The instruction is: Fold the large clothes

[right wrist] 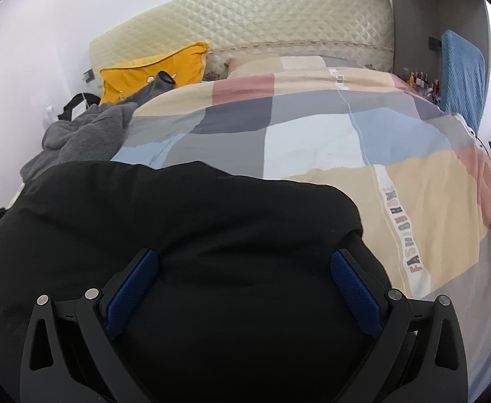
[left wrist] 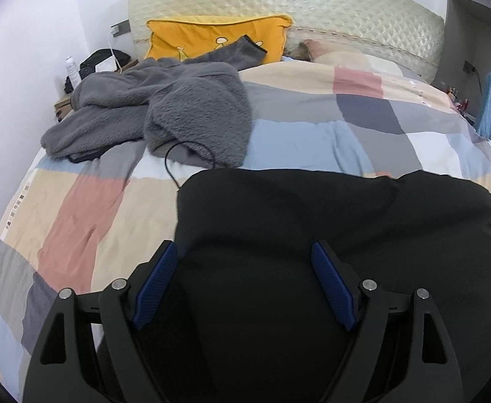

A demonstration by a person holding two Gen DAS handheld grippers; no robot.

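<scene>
Both grippers over the black garment [left wrist: 329,235], which lies on the near end of the patchwork duvet [left wrist: 312,114]. Left gripper [left wrist: 243,252] jaws wide, nothing held, near the garment's left edge. Right gripper [right wrist: 245,262] also spread, empty, toward the right edge. Looks like between folds; next move needs an edge pinched each side. Beyond the garment: grey fleece [left wrist: 164,107], then yellow pillow [left wrist: 211,37]
</scene>
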